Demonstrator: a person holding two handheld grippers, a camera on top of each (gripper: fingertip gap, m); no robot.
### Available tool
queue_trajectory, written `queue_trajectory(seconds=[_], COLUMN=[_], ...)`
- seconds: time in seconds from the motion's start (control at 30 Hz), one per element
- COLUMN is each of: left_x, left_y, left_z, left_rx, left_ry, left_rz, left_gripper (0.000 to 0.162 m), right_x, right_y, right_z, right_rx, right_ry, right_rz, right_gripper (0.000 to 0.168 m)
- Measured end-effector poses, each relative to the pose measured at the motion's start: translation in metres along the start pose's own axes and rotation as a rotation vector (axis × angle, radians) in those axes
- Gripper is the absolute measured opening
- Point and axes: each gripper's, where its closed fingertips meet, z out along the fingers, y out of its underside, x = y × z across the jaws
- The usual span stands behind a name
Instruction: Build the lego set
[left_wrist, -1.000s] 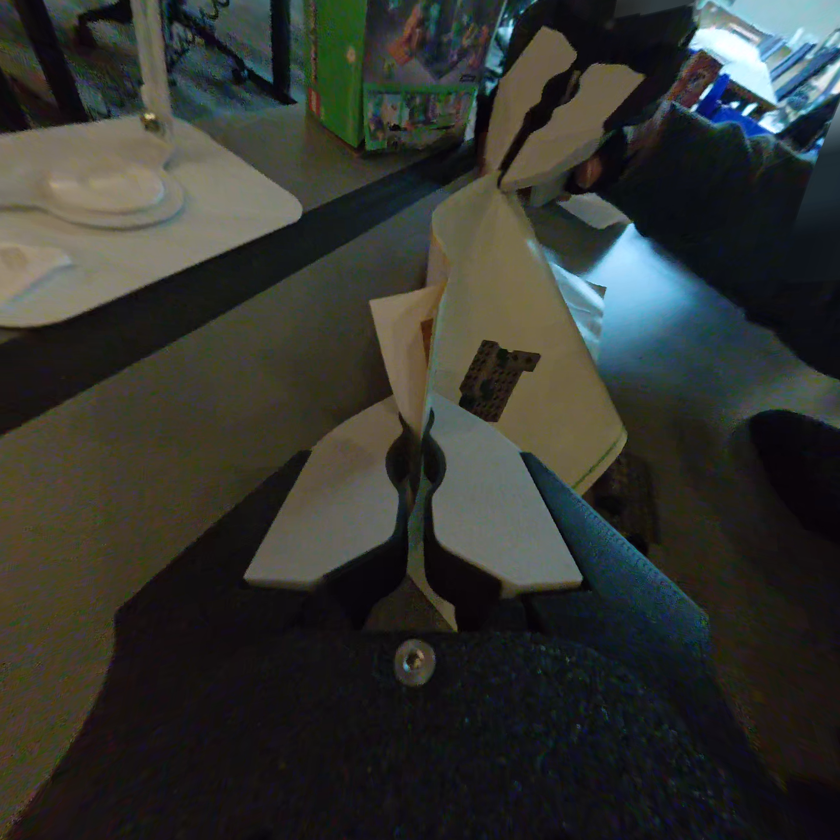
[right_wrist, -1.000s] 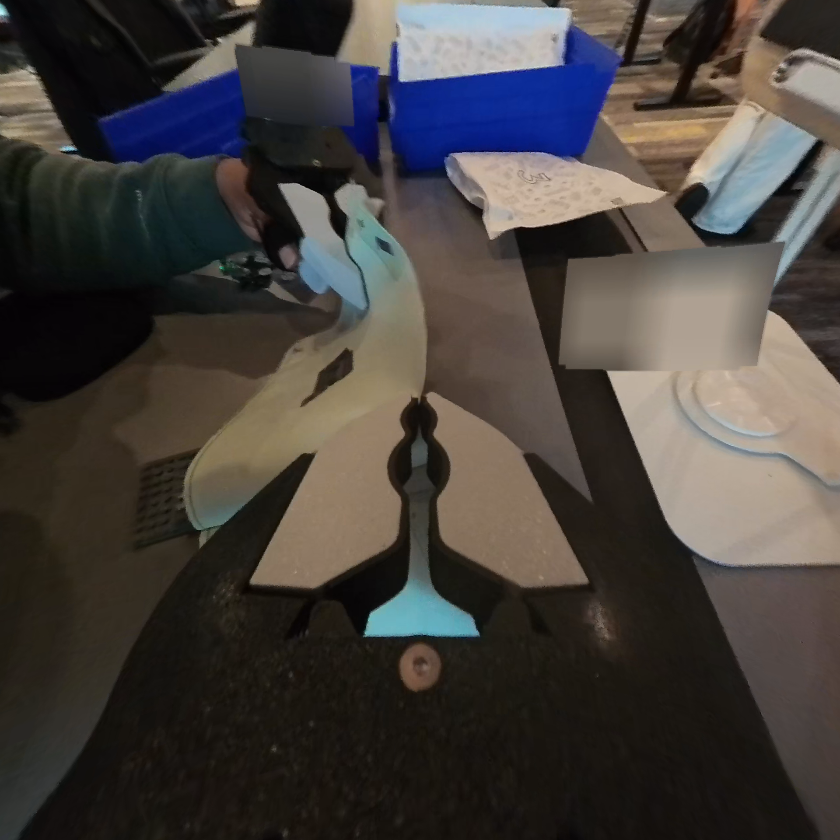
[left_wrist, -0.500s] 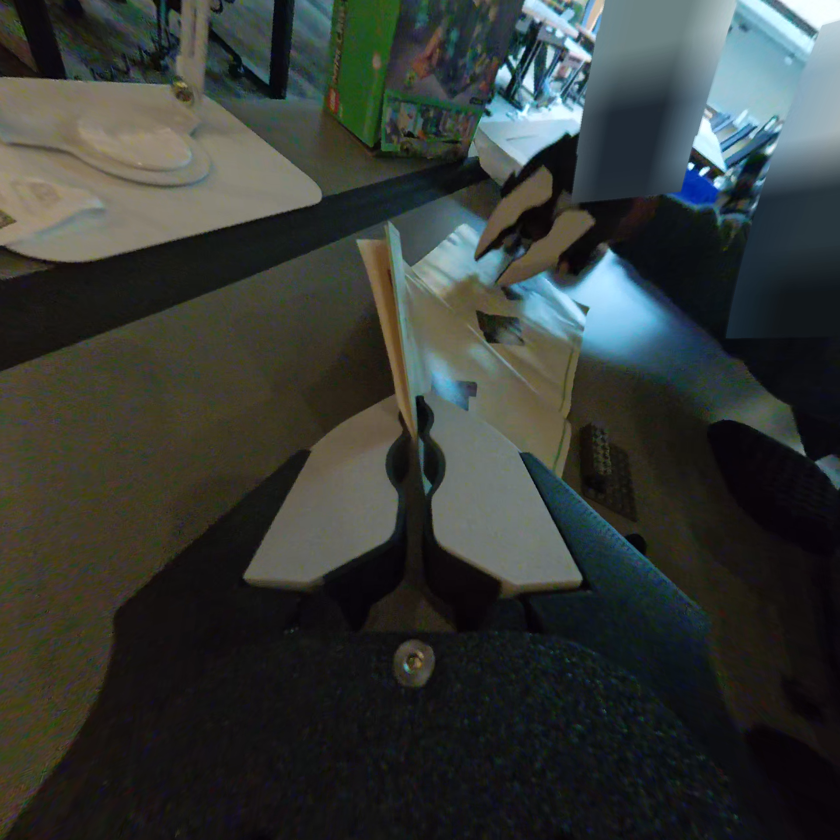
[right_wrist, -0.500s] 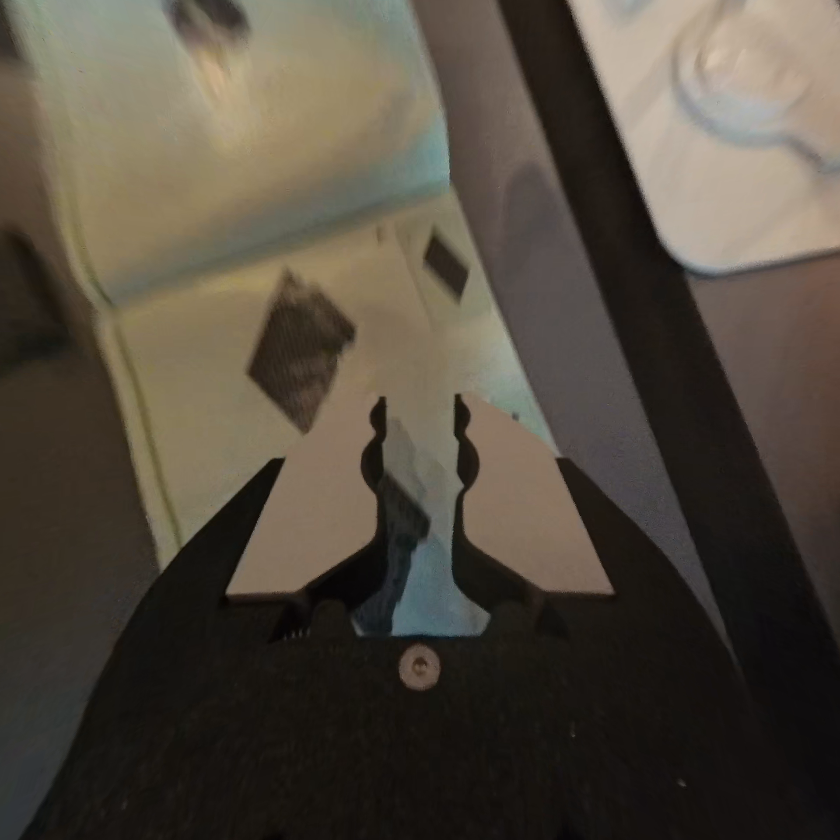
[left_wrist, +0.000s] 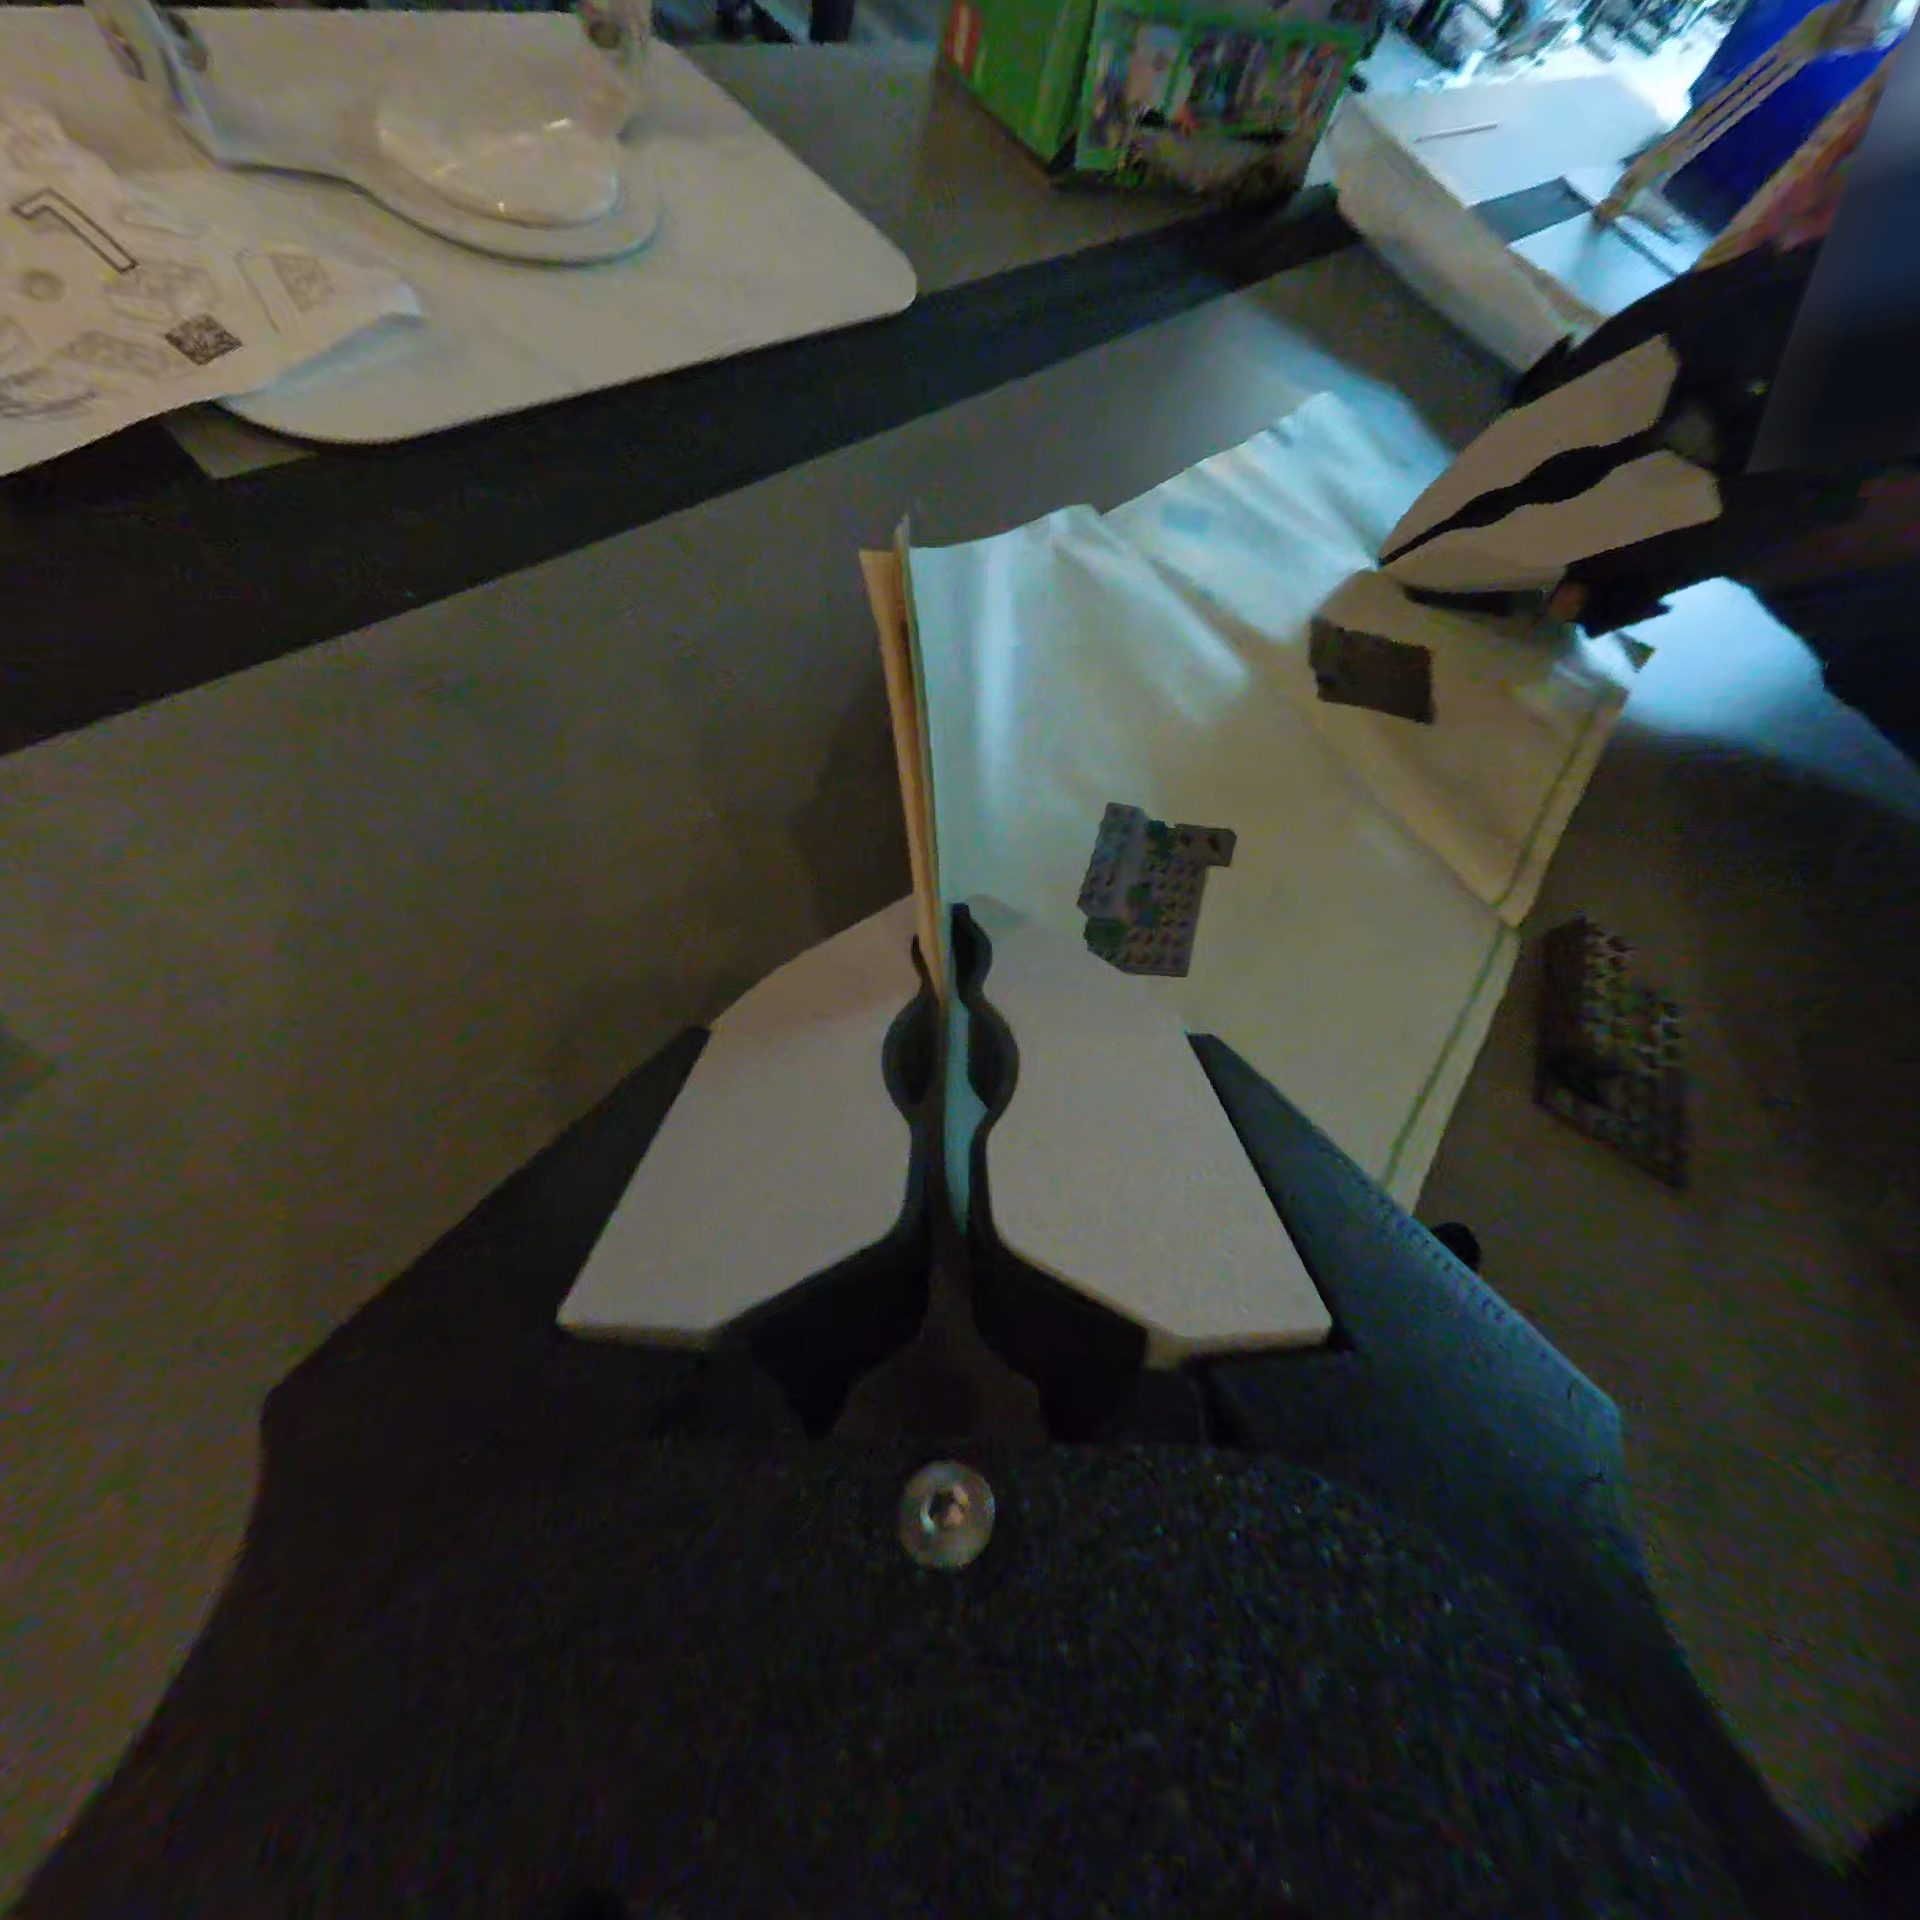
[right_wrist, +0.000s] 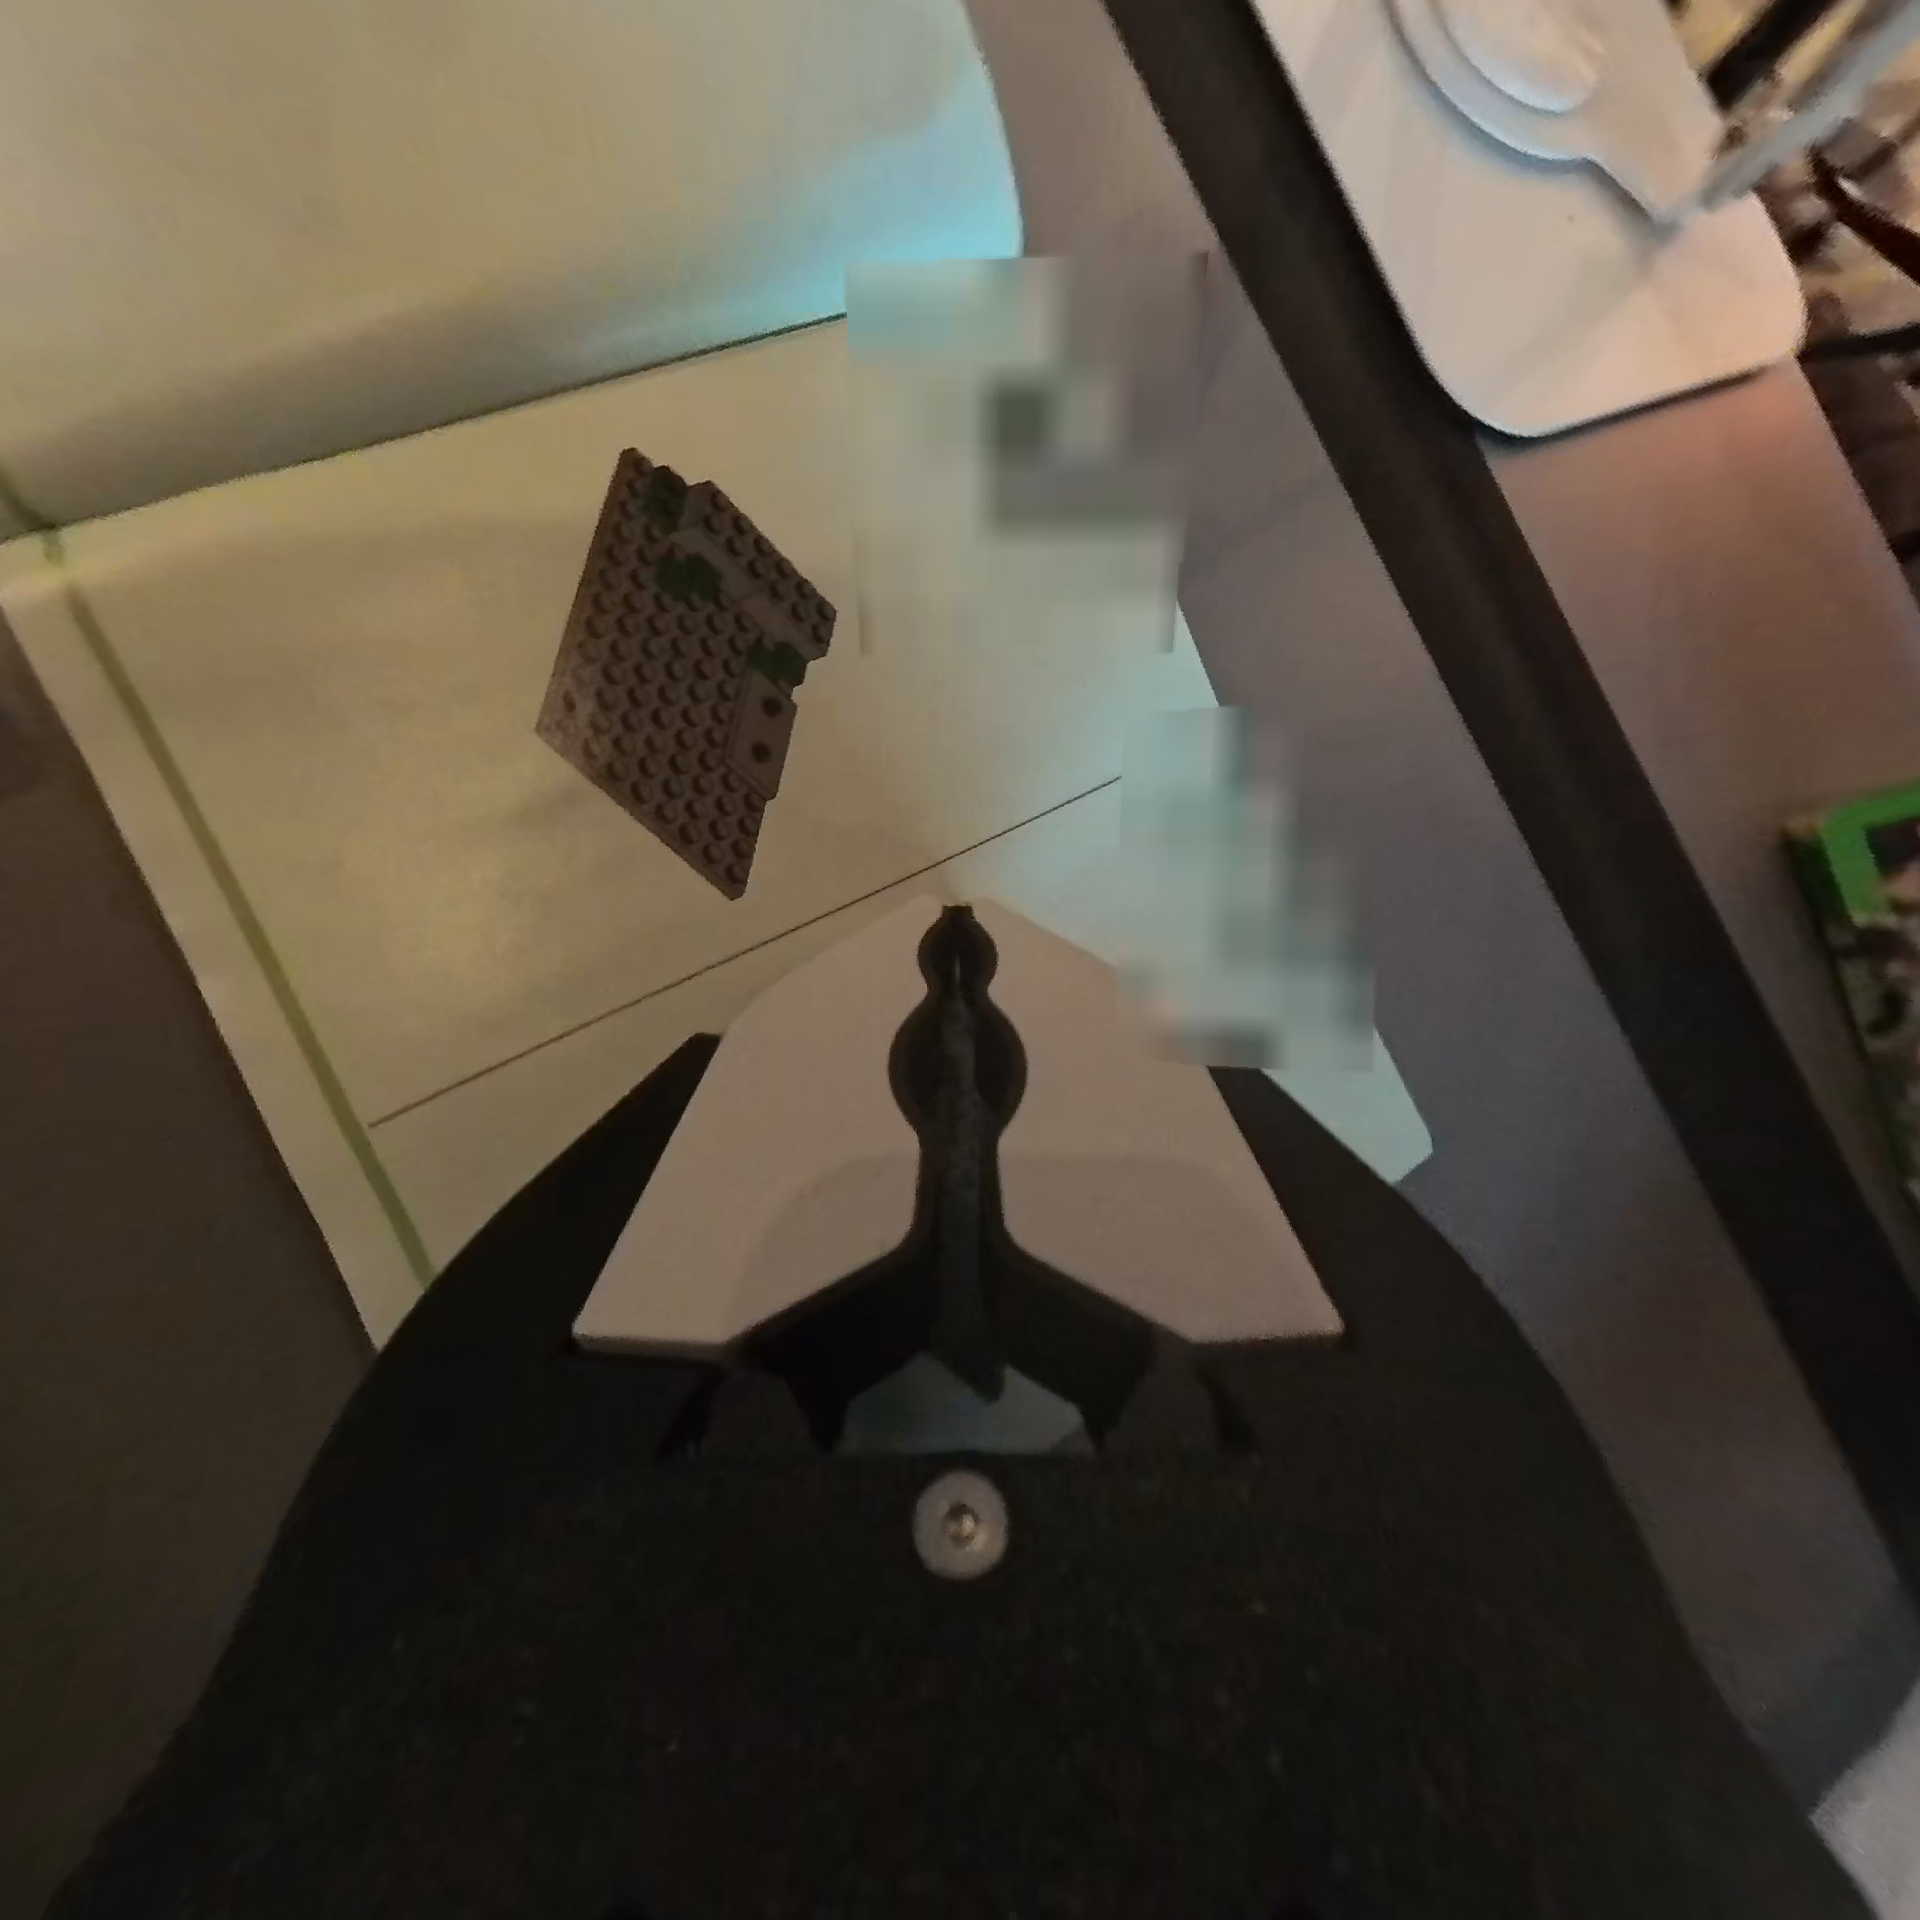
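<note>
Left gripper (left_wrist: 948, 920) has its jaws closed on the upright pages of the instruction booklet (left_wrist: 1195, 727), gripped at the near edge; the remaining pages lie flat to its right. Right gripper (left_wrist: 1397, 551), seen far right, presses closed tips onto the flat page's far corner; in its own view (right_wrist: 954, 914) the jaws meet with nothing visible between them, directly over the page. One dark studded plate (left_wrist: 1610, 1049) lies just beyond the booklet's right edge, apart from it. Grey table (left_wrist: 416, 883) is bare left of the left gripper. Ahead lie a dark strip, a white base plate (left_wrist: 675, 260) and a green box (left_wrist: 1143, 94).
</note>
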Motion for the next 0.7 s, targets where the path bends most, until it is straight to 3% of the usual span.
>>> queue_trajectory(seconds=[0.03, 0.5, 0.7], left_x=[-0.001, -0.017, -0.026], left_y=[0.001, 0.022, 0.022], left_z=[0.001, 0.003, 0.005], left_rx=[-0.008, -0.113, -0.105], left_ry=[-0.007, -0.148, -0.151], left_rz=[-0.008, -0.095, -0.112], left_gripper=[0.000, 0.001, 0.001], right_x=[-0.001, -0.007, -0.035], right_y=[0.000, -0.002, -0.065], right_z=[-0.001, -0.004, 0.005], right_rx=[-0.002, -0.156, -0.005], right_ry=[0.016, 0.139, 0.030], right_rz=[0.017, 0.183, 0.125], right_gripper=[0.000, 0.000, 0.006])
